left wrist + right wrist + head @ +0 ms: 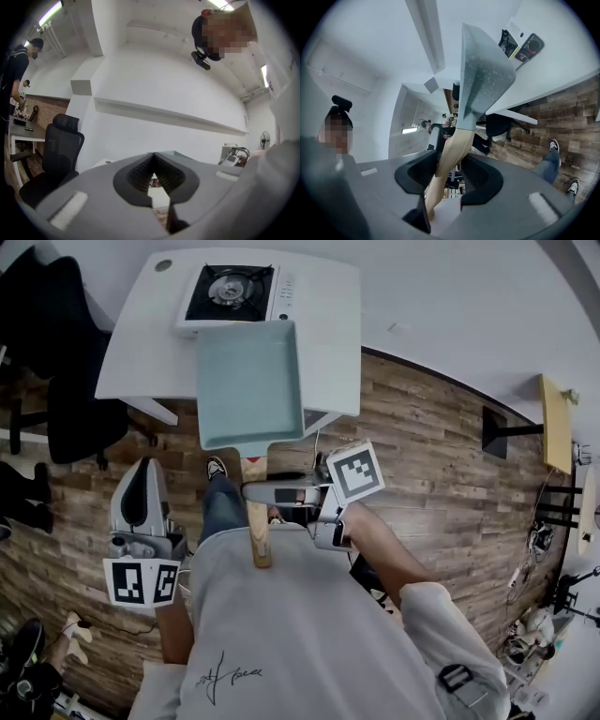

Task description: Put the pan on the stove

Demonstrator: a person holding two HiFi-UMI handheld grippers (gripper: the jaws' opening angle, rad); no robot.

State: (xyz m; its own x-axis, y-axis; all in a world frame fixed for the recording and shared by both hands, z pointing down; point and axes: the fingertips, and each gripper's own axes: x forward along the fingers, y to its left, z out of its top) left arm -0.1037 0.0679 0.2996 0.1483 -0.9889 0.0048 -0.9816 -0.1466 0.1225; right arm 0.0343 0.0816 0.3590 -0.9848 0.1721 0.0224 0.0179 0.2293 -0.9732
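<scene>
In the head view, we carry the pan (248,381) by its wooden handle (259,535). The right gripper (255,491) is clamped across that handle. The pan hangs over the near edge of the table (141,343). Its far rim reaches the stove (230,287), which sits at the far edge, but the pan is not yet over the burner. The left gripper (145,470) is off to the left, beyond the table, and carries nothing.

In the left gripper view, the jaws are closed tip to tip with nothing between them. We judge this gripper is best kept out to the side.

In the right gripper view, the handle runs slantwise between the jaws, gripped partway along. The pan (483,79) sticks out far ahead of the grip. We should grip firmly so it cannot droop or twist. We then carry it forward and level, centre it over the burner, and lower it flat before letting go.
</scene>
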